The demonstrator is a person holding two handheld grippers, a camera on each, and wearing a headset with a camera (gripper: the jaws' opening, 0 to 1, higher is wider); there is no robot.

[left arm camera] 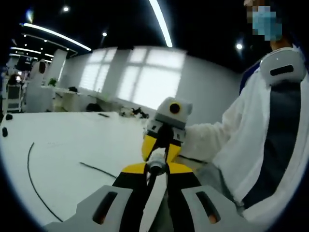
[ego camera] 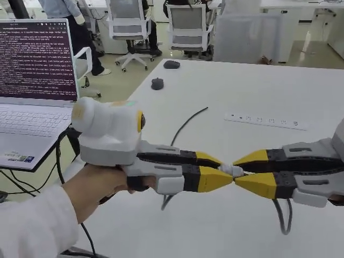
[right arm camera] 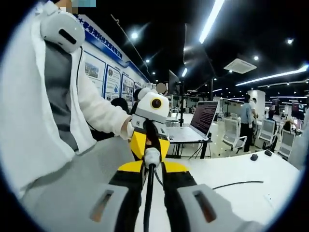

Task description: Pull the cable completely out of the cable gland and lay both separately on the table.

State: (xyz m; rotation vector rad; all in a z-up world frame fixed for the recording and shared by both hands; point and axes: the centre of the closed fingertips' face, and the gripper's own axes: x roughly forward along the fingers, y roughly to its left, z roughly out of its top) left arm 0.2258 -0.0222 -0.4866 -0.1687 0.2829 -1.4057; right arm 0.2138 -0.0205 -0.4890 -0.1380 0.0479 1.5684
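- Fingers [ego camera: 212, 179] of the left gripper [ego camera: 226, 171] are seen closed, their yellow tips drawn together on the near end of the cable gland [ego camera: 231, 170]. The left gripper is held by a hand [ego camera: 99, 188] at the lower left of the head view.
- A grey loop is seen hanging below the left gripper's body. Whether it belongs to the same cable cannot be told.
- The cable gland, a small white piece, is held in the air above the table [ego camera: 242, 86], directly between the two sets of tips, which point at each other and nearly meet.
- In the left gripper view the cable gland [left arm camera: 157, 166] is shown as a round end sitting right at that gripper's own tips, with the other gripper's yellow tips just beyond it.
- The right gripper [ego camera: 237, 172] is closed as well, its yellow fingers [ego camera: 258, 184] pinched together just to the right of the cable gland, on the cable where it leaves the gland.
- In the right gripper view the cable [right arm camera: 148, 198] is seen running back from the cable gland [right arm camera: 151, 157] along the narrow gap between that gripper's jaws.
- The cable [ego camera: 283, 217] is seen again in the head view, hanging in a grey loop beneath the right gripper's body.
- The cable is not pulled free; it is seated in the cable gland.
- On the table behind, an open laptop [ego camera: 32, 80], a thin black lead [ego camera: 185, 123] and a white power strip [ego camera: 266, 121] are laid out.
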